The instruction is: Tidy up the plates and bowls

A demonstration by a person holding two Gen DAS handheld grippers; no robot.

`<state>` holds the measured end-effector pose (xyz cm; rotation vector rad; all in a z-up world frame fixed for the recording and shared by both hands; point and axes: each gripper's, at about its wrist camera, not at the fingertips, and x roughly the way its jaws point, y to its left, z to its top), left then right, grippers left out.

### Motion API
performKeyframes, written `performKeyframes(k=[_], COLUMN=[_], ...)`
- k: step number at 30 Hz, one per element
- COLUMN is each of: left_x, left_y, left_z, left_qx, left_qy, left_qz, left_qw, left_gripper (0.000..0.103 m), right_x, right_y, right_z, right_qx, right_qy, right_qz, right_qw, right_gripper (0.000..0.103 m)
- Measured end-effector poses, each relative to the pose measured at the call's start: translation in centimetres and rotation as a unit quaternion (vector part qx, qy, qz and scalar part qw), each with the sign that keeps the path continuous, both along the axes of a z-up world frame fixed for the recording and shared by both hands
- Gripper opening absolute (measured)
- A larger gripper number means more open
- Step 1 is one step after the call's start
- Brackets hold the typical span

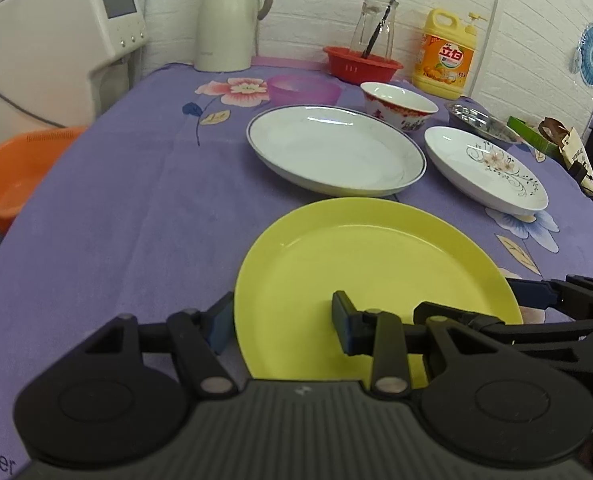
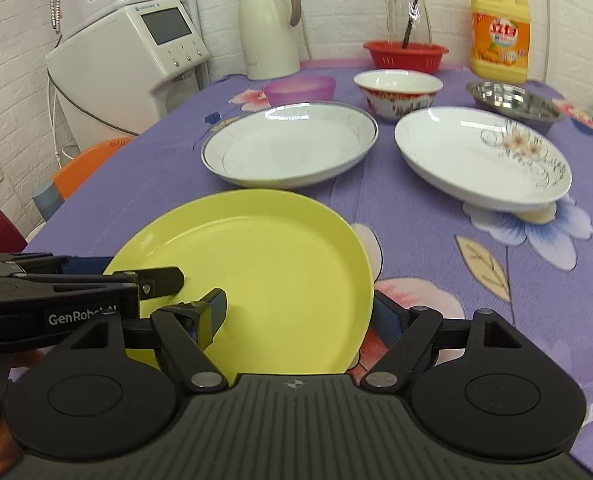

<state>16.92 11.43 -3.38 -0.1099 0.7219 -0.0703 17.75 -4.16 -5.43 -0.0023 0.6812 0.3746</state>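
A yellow plate [image 1: 376, 280] [image 2: 264, 276] lies on the purple tablecloth close in front of both grippers. My left gripper [image 1: 282, 324] is open, one finger left of the plate's left rim, the other over the plate. My right gripper [image 2: 300, 314] is open and straddles the plate's right rim the same way. Each gripper shows in the other's view, the right one [image 1: 536, 300] and the left one [image 2: 108, 272]. Behind lie a white blue-rimmed plate [image 1: 336, 148] [image 2: 292, 144], a white flowered plate [image 1: 484, 168] [image 2: 480, 156], a red-patterned bowl [image 1: 398, 104] [image 2: 398, 90], a purple bowl [image 1: 304, 88] [image 2: 298, 88] and a steel bowl [image 1: 480, 120] [image 2: 512, 102].
At the back stand a cream thermos jug [image 1: 228, 16], a red basket [image 1: 362, 64] with a glass jar, and a yellow detergent bottle [image 1: 446, 52]. A white appliance [image 1: 56, 32] and an orange chair [image 1: 12, 172] are left of the table. Small boxes [image 1: 568, 148] sit at the right edge.
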Motion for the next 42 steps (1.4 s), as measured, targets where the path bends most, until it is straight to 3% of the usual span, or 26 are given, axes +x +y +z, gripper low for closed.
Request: performKeyframes(k=[4, 6, 7, 8, 11, 30, 34, 39, 42], left_x=[0.2, 0.5, 0.6, 0.7, 0.8, 1.9, 3.6, 7.2, 9.1], left_y=[0.2, 0.2, 0.3, 0.5, 0.8, 0.8, 1.9, 5.0, 5.7], left_z=[-0.1, -0.1, -0.1, -0.1, 0.3, 2.8, 4.4, 8.7, 9.2], left_qx=[-0.005, -0.004, -0.006, -0.012, -0.028, -0.013, -0.001, 0.013, 0.009], left_qy=[-0.004, -0.003, 0.001, 0.003, 0.002, -0.029, -0.044, -0.09, -0.089], left_qz=[-0.003, -0.001, 0.008, 0.012, 0.017, 0.022, 0.018, 0.034, 0.034], left_qw=[1.0, 1.0, 0.9999, 0.9998, 0.9995, 0.9993, 0.9989, 0.9952, 0.9954], left_gripper=[0.04, 0.054, 0.068, 0.07, 0.071, 0.072, 0.072, 0.072, 0.072], right_x=[0.0, 0.1, 0.1, 0.1, 0.0, 0.6, 2.2, 6.2, 9.2], right_y=[-0.2, -0.5, -0.9, -1.2, -2.0, -3.8, -3.8, -3.9, -3.7], right_z=[0.1, 0.2, 0.4, 0.5, 1.1, 3.2, 4.5, 6.2, 6.4], right_qx=[0.004, 0.007, 0.011, 0.014, 0.019, 0.025, 0.013, 0.011, 0.018], right_qy=[0.003, 0.004, 0.004, 0.003, -0.008, -0.043, -0.066, -0.077, -0.07], right_qz=[0.004, 0.001, -0.001, -0.003, -0.014, -0.023, -0.013, -0.004, 0.0], right_qw=[1.0, 1.0, 1.0, 1.0, 1.0, 0.999, 0.998, 0.997, 0.997], right_gripper=[0.103, 0.103, 0.103, 0.103, 0.103, 0.103, 0.103, 0.103, 0.103])
